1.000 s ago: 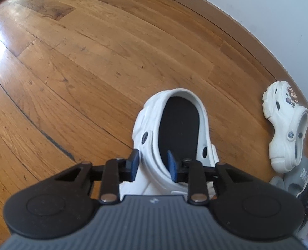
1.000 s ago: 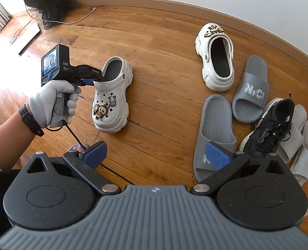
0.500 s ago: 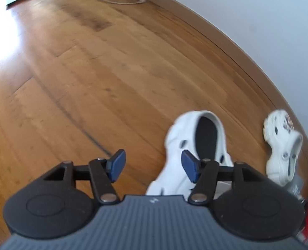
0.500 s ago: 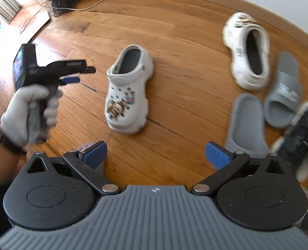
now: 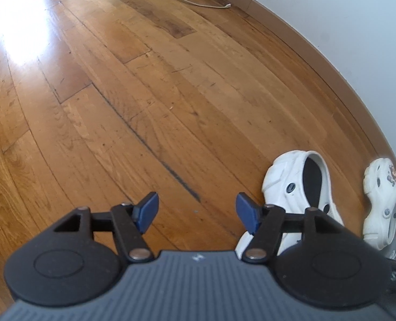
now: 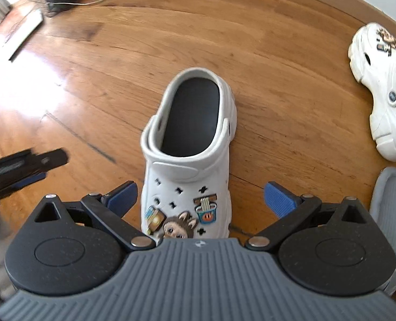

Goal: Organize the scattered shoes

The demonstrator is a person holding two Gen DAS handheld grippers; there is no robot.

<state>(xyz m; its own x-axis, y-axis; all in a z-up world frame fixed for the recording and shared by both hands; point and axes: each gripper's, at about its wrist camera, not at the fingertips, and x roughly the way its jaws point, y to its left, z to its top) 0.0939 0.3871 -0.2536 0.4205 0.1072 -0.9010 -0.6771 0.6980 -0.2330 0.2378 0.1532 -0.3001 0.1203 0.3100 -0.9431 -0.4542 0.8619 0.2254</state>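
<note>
We hold the left tongs [image 5: 196, 212] spread over bare wooden floor [image 5: 144, 85]; their jaws have just been opening, and nothing sits between the blue pads [image 5: 147, 211]. In the right wrist view these left tongs show only as a blurred dark shape at the far left edge, well to the left of the shoe. Just to the right of them lies the white clog [image 5: 299, 187] with the dark insole, resting on its sole, its heel opening turned toward the wall [image 5: 345, 13]. In the right wrist view we see the same white clog [image 6: 189, 144] centred under our right tongs [image 6: 200, 199], its toe, set with cartoon charms [image 6: 181, 219], nearest to us and its heel pointing away. The right tongs stand wide apart, one blue pad on each side of the toe; the left pad sits just beside the clog's side, the right pad stands clear of it, and we see no pinch on the shoe. Farther right, near the baseboard, a second white clog [image 6: 385, 93] lies apart from the first, with its toe toward the wall. At the near right edge we make out a grey slide sandal [image 6: 390, 208], partly hidden behind the tongs' housing. A white cable [image 5: 192, 0] trails along the far floor by the wall.
</note>
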